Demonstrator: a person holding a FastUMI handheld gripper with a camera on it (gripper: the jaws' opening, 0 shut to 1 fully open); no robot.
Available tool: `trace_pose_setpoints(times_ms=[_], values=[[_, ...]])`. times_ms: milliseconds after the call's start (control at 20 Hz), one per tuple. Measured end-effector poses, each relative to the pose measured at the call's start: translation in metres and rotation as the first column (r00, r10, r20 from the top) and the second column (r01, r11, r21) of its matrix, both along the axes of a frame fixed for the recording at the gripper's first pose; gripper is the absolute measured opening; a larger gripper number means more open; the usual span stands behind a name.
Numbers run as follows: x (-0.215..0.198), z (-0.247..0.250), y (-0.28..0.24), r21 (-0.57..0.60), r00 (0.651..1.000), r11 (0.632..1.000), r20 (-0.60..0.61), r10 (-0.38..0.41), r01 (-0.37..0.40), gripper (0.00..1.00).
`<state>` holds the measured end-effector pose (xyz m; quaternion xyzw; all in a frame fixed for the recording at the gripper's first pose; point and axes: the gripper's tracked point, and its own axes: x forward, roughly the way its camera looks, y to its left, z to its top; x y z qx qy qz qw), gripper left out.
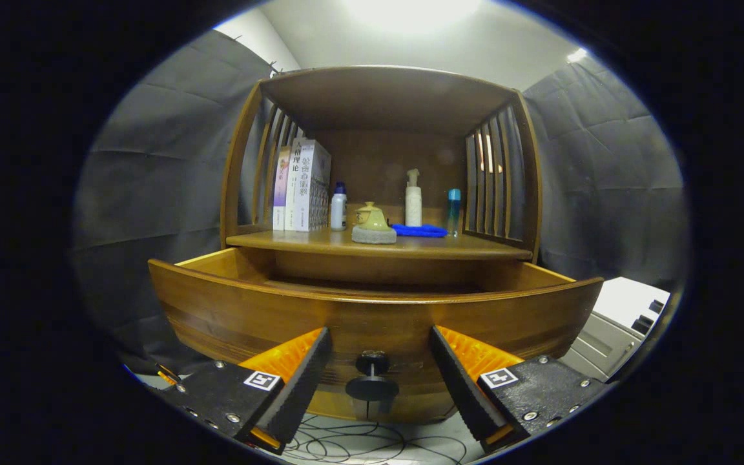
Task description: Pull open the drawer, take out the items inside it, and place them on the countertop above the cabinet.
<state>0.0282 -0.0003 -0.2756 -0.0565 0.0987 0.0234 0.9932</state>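
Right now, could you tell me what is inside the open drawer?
Only the drawer's bare inner walls show; its front panel covers the floor and any contents. The gripper is open, fingers either side of the knob.

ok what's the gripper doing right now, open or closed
Hand-held gripper: open, fingers spread to either side of the drawer knob, not pressing on it, holding nothing; the drawer is already pulled out.
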Motion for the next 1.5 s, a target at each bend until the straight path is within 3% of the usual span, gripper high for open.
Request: trace_pose_setpoints(times_ms=[950, 1350, 1500], values=[[0.115, -0.019, 0.006, -0.027, 1.000, 1.000, 0.023, 0.001, 0.000, 0.96], [0.132, -0.021, 0.007, -0.027, 1.000, 1.000, 0.021, -0.008, 0.009, 0.96], [0.127, 0.017, 0.010, -0.009, 0.998, 0.999, 0.053, 0.038, -0.038, 0.96]])
